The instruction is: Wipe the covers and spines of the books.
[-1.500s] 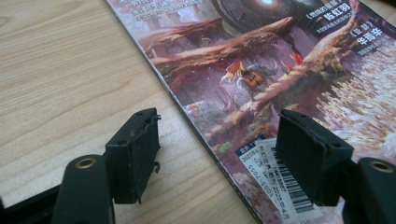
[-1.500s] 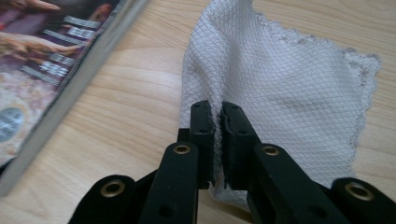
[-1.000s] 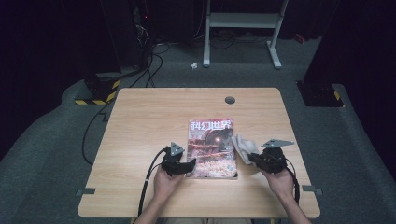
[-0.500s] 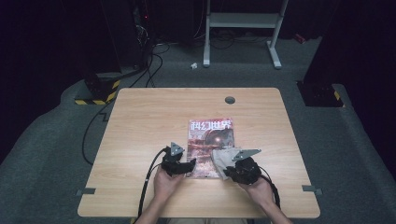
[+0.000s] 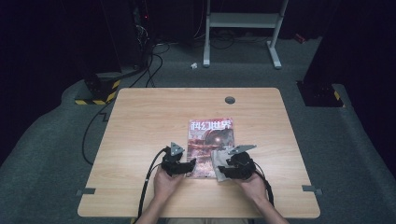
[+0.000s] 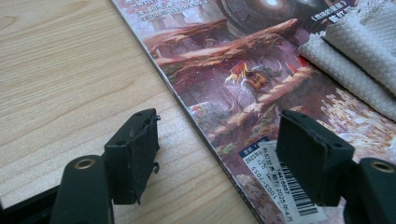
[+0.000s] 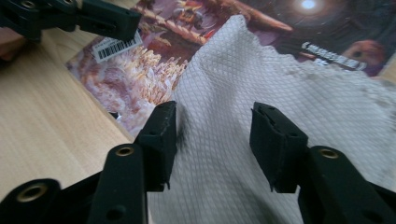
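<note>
Your right tool (image 7: 212,144) has just been opening, its jaws wide over the grey waffle-weave cloth (image 7: 289,107) on the glossy illustrated magazine (image 5: 209,140). The left tool (image 6: 219,154) stands wide astride the magazine's spine at the cover's 7 o'clock corner (not gripping). Next, re-pinch the cloth and wipe toward 12 o'clock.

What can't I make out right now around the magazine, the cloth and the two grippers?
- The magazine cover under the cloth: hidden in the right gripper view.
- Magazine's near right corner: covered by the cloth and the right gripper in the high view.
- Barcode label print: too small, partly behind a jaw of the left gripper.
- Cloth's far end: cut off by the left gripper view's edge.
</note>
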Demonstrator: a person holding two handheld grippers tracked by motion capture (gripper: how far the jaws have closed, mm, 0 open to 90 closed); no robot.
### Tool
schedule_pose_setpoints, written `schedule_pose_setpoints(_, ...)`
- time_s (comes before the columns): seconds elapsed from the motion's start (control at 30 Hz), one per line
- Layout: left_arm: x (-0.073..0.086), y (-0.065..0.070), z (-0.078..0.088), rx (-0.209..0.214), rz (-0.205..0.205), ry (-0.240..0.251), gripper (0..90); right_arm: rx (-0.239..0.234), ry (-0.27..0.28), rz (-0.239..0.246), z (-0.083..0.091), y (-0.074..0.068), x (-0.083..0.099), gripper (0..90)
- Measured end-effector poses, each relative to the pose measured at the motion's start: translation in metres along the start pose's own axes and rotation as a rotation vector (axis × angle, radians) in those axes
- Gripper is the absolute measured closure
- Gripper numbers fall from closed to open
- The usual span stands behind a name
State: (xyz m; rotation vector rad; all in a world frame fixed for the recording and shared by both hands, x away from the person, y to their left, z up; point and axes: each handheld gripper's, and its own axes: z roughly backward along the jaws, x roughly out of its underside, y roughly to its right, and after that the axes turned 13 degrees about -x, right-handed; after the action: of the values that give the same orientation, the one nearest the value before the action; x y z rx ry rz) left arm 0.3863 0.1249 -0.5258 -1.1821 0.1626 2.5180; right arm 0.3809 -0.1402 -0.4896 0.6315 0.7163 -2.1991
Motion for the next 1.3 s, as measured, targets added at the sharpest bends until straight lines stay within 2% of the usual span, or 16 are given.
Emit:
schedule_pose_setpoints(0.07, 0.0, 0.0, 0.0, 0.0, -0.001, 0.0, 30.0, -0.006, -0.035, 0.007, -0.011, 0.0, -0.002, 60.8)
schedule_pose_setpoints(0.13, 0.0, 0.0, 0.0, 0.0, 0.0, -0.001, 30.0, 0.011, -0.043, 0.035, -0.015, -0.003, -0.004, 67.4)
schedule_pose_setpoints(0.2, 0.0, 0.0, 0.0, 0.0, -0.001, 0.0, 30.0, -0.01, -0.054, 0.048, -0.02, -0.007, -0.007, 75.6)
schedule_pose_setpoints(0.27, 0.0, 0.0, 0.0, 0.0, -0.002, -0.001, 29.9, -0.008, -0.073, 0.071, -0.024, -0.013, -0.01, 79.3)
schedule_pose_setpoints(0.37, 0.0, 0.0, 0.0, -0.001, 0.0, -0.001, 29.9, -0.036, -0.084, 0.114, -0.035, -0.024, -0.016, 81.3)
schedule_pose_setpoints(0.53, 0.0, 0.0, 0.0, 0.001, 0.004, -0.001, 29.8, -0.077, -0.09, 0.155, -0.055, -0.043, -0.028, 82.3)
schedule_pose_setpoints(0.63, 0.0, -0.001, 0.0, -0.003, 0.009, -0.001, 30.6, -0.083, -0.1, 0.189, -0.066, -0.057, -0.034, 82.5)
schedule_pose_setpoints(0.77, 0.0, -0.002, 0.0, -0.006, 0.015, -0.001, 31.1, -0.085, -0.107, 0.216, -0.072, -0.067, -0.036, 82.5)
schedule_pose_setpoints(0.93, 0.0, -0.001, 0.0, -0.01, 0.014, -0.001, 31.1, -0.106, -0.093, 0.221, -0.07, -0.062, -0.034, 82.7)
schedule_pose_setpoints(1.1, 0.0, -0.001, 0.0, -0.004, 0.011, 0.0, 31.8, -0.072, -0.083, 0.2, -0.052, -0.048, -0.02, 83.2)
schedule_pose_setpoints(1.3, 0.001, 0.0, 0.001, 0.038, -0.01, 0.008, 40.3, -0.015, -0.069, 0.149, -0.024, -0.022, -0.001, 84.0)
